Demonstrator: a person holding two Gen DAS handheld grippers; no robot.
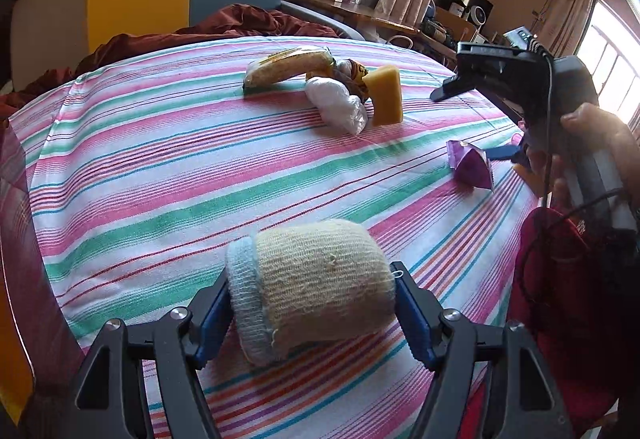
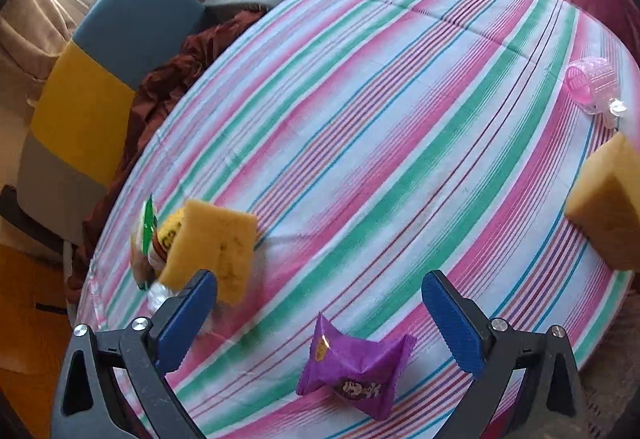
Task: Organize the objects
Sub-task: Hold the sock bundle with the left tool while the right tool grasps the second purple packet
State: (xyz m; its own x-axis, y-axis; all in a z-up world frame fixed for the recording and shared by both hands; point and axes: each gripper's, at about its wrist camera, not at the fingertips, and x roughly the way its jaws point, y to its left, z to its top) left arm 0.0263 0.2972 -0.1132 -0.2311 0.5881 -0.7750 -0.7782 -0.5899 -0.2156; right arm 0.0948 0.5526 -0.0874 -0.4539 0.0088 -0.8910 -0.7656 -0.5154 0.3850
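A knitted roll (image 1: 316, 287) is pinched between the pads of the left gripper (image 1: 312, 303) over the striped sheet (image 1: 160, 179). The right gripper (image 2: 320, 315) is spread, empty, above a purple packet (image 2: 356, 367). A sponge (image 2: 216, 243) leans on the far pile.

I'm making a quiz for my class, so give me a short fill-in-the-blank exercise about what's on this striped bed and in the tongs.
1. The left tongs are shut on a beige knitted ____ with a pale blue edge.
2. The crinkled purple foil snack packet lies between the fingers of the open ____ tongs.
3. The striped bedsheet carries pink, white and ____ bands.
4. The yellow block leaning beside the white plastic bag is a ____.

Missing words: roll; right; green; sponge
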